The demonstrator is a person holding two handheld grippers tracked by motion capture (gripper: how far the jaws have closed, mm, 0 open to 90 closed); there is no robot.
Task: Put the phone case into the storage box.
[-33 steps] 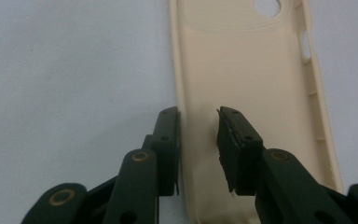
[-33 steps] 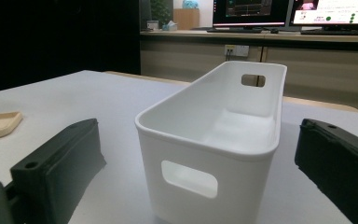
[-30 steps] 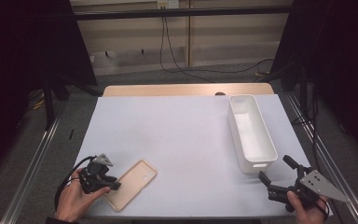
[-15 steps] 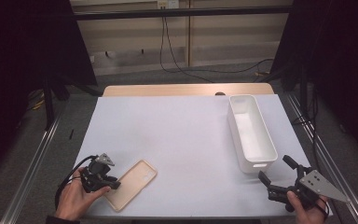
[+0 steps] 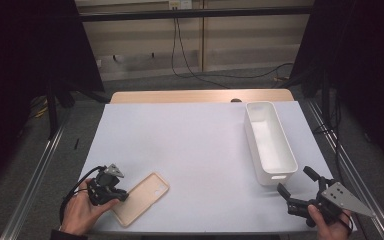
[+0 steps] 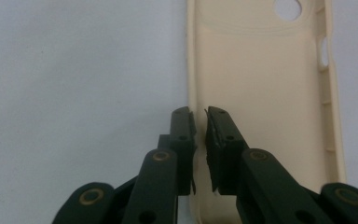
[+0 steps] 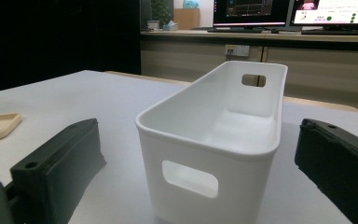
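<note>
Down at the near left of the white table [image 5: 190, 145], a cream phone case [image 5: 141, 198] lies flat, hollow side up. The left gripper [image 6: 200, 116] has one jaw on each side of the case's long side wall; its jaws have just been closing and now pinch that wall. Across the table at the near right, the right gripper [image 5: 295, 186] is held with its jaws wide apart, holding nothing, just short of the near end of the white bin [image 7: 214, 140].
</note>
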